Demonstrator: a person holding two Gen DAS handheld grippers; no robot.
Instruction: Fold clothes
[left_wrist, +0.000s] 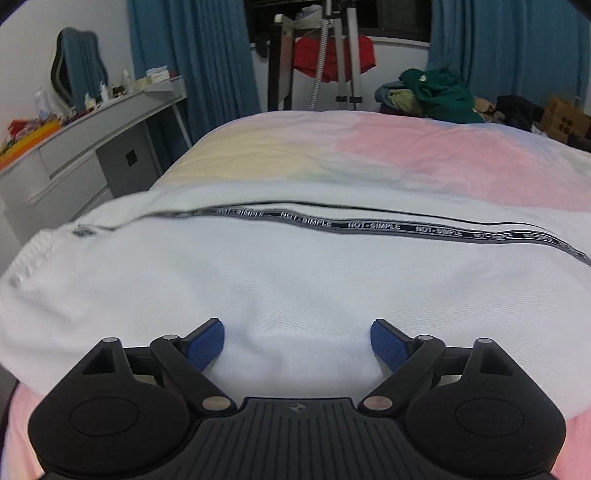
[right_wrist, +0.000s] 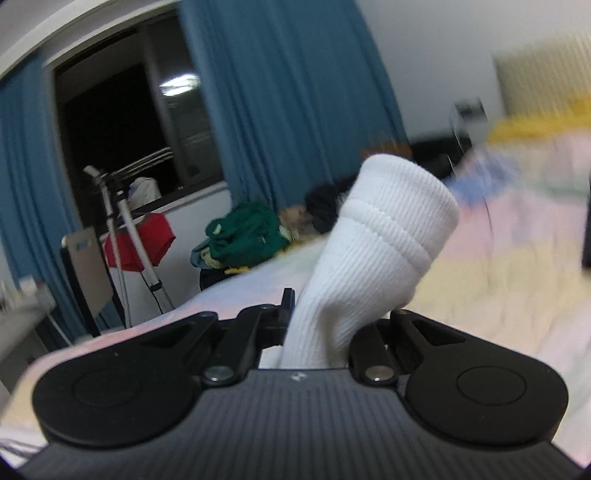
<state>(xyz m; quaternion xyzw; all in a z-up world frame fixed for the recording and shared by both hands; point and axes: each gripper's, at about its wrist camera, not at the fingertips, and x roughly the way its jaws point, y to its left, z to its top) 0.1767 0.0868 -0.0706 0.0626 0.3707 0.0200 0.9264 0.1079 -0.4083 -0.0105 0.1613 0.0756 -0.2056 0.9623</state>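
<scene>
A white garment (left_wrist: 295, 273) with a black "NOT-SIMPLE" tape stripe (left_wrist: 369, 225) lies spread across the bed. My left gripper (left_wrist: 297, 339) is open, its blue pads (left_wrist: 205, 345) resting low over the white cloth with a small bulge of fabric between them. My right gripper (right_wrist: 325, 317) is shut on a white ribbed cuff (right_wrist: 388, 236) of the garment, which stands up out of the jaws above the bed. The right fingertips are hidden by the cloth.
The bed has a pastel pink, yellow and blue sheet (left_wrist: 424, 147). A grey desk (left_wrist: 92, 147) with clutter stands at left. A pile of green clothes (left_wrist: 439, 96), a drying rack with a red garment (left_wrist: 332, 55) and blue curtains (right_wrist: 288, 110) are beyond the bed.
</scene>
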